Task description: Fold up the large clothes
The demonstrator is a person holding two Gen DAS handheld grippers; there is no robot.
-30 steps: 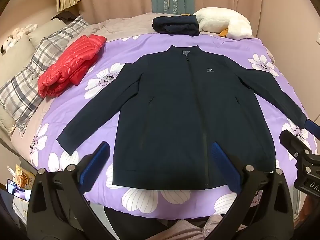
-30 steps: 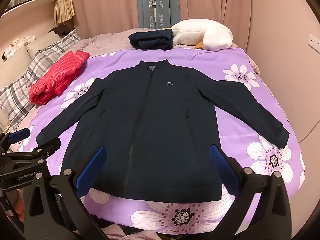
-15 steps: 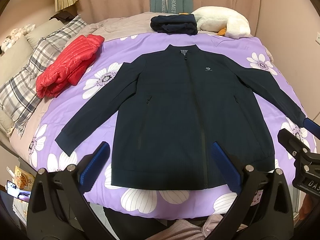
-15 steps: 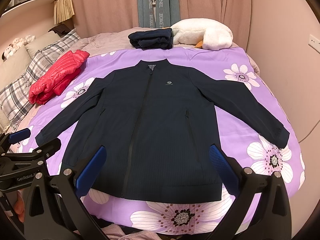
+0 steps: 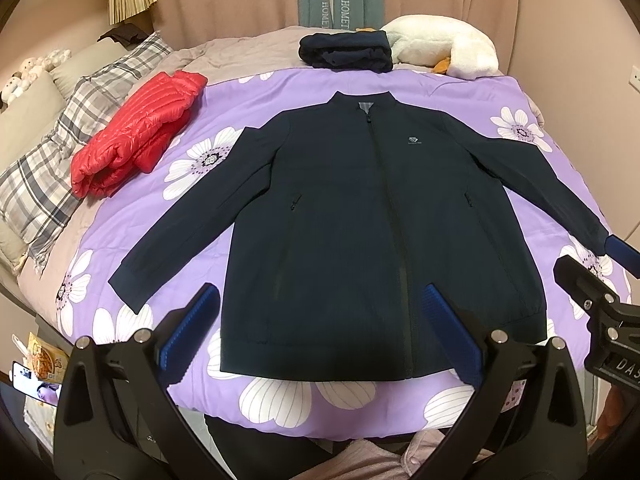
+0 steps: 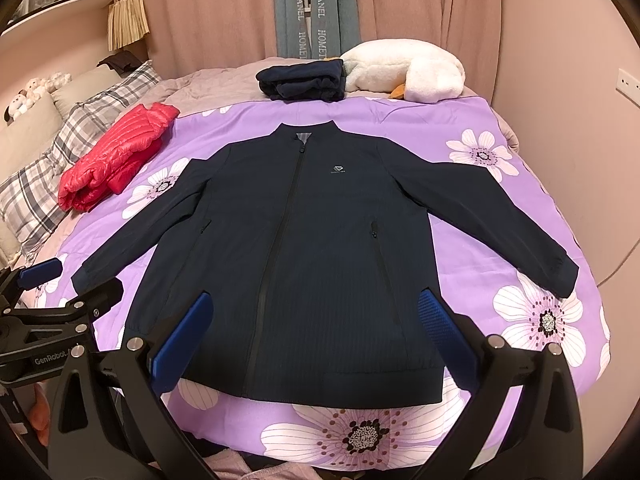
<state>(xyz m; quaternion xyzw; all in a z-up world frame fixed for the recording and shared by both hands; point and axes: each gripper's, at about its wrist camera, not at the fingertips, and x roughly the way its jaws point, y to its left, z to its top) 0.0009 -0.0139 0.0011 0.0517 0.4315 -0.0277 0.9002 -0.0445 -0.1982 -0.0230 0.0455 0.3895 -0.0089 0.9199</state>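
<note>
A dark navy zip jacket (image 5: 360, 220) lies flat and front-up on the purple flowered bedspread (image 5: 240, 92), sleeves spread out to both sides; it also shows in the right wrist view (image 6: 320, 240). My left gripper (image 5: 316, 332) is open and empty, held above the jacket's hem near the bed's front edge. My right gripper (image 6: 312, 336) is open and empty, also above the hem. The right gripper shows at the right edge of the left wrist view (image 5: 600, 292). The left gripper shows at the left edge of the right wrist view (image 6: 56, 300).
A folded red puffer jacket (image 5: 136, 128) lies at the left by plaid pillows (image 5: 60, 152). A folded dark garment (image 5: 346, 51) and a white plush toy (image 5: 444, 50) sit at the far end. Curtains and walls surround the bed.
Both grippers have drifted slightly, so the jacket sits a little differently in view. Nothing was grasped and the jacket has not moved.
</note>
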